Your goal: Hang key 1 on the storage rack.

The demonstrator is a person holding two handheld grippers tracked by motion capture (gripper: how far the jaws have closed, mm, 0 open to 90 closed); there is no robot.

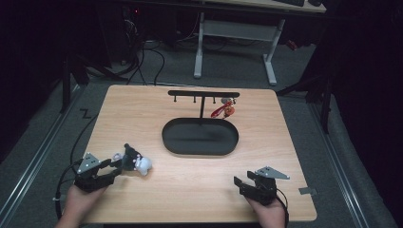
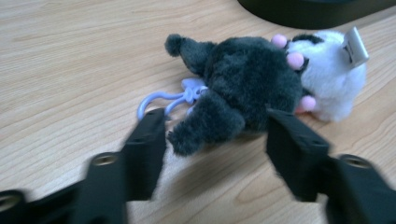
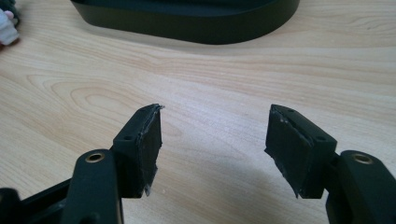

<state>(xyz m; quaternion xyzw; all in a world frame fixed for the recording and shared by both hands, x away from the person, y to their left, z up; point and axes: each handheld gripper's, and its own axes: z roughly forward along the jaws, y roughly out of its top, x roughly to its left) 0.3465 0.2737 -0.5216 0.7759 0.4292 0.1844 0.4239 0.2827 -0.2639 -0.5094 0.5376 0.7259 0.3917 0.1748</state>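
**Plush keychain between open left jaws**

Left gripper (image 2: 212, 133): jaws spread, straddling the near dark end of the plush toy (image 2: 261, 79); contact uncertain, edges blurred. Toy lies on the table (image 1: 190, 190), near-left, lilac clip (image 2: 161, 100) beside left jaw. Right gripper (image 3: 212, 144): jaws apart, empty, over bare wood. Black tray (image 1: 199, 137) mid-table; red charm (image 1: 223, 110) hangs from rack (image 1: 203, 93).

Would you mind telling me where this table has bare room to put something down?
Bare wood lies between the oval tray and the near edge, bordered by the plush toy and the right hand-held gripper. It is crowded at the left hand-held gripper.
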